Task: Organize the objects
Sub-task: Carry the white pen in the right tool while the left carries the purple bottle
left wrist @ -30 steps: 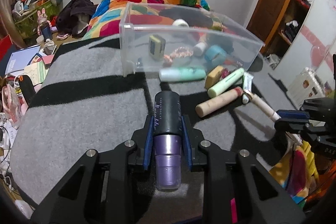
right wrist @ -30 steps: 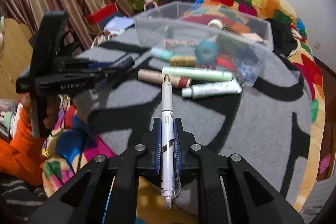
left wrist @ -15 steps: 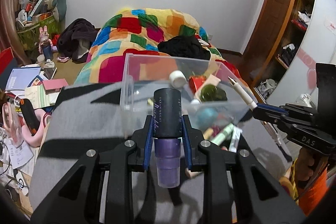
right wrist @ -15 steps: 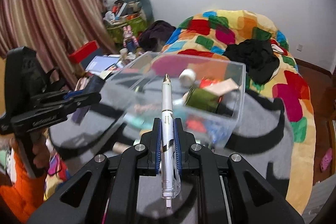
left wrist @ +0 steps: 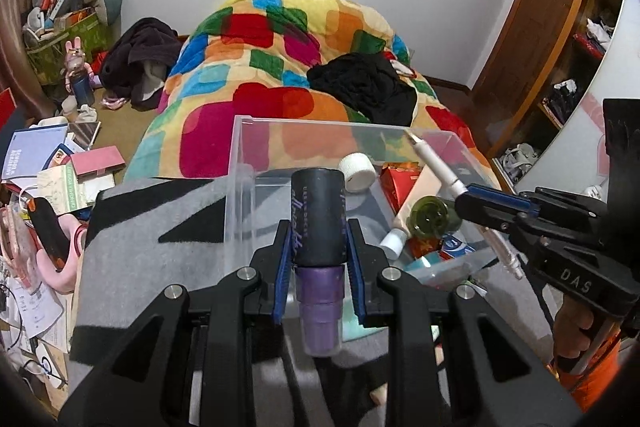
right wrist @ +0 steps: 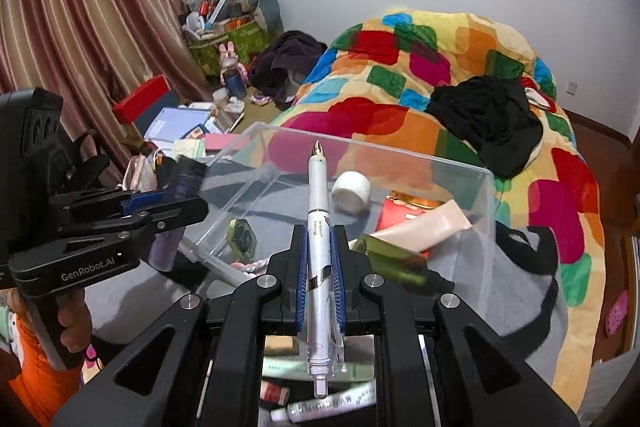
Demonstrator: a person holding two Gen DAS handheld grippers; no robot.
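My left gripper (left wrist: pixel 319 227) is shut on a black and purple cosmetic tube (left wrist: pixel 319 223), held above the near left edge of a clear plastic bin (left wrist: pixel 240 163). My right gripper (right wrist: pixel 319 239) is shut on a white pen (right wrist: pixel 318 227), held over the bin (right wrist: pixel 460 171) with its tip pointing forward. The bin holds a white tape roll (right wrist: pixel 351 191), a beige tube (right wrist: pixel 424 227), a green bottle (right wrist: pixel 394 261) and a red pouch (right wrist: pixel 404 213). The right gripper (left wrist: pixel 496 205) with the pen also shows in the left wrist view, the left gripper (right wrist: pixel 168 205) in the right wrist view.
The bin sits on a grey and black blanket (left wrist: pixel 132 247). Loose tubes (right wrist: pixel 324 405) lie on the blanket below my right gripper. A colourful quilt (left wrist: pixel 280 67) with black clothes (left wrist: pixel 364 87) lies behind. Books and clutter (left wrist: pixel 48 163) cover the floor at left.
Both grippers have risen and moved forward over the bin, each keeping its object. The view now looks down into the bin from above its near edge.
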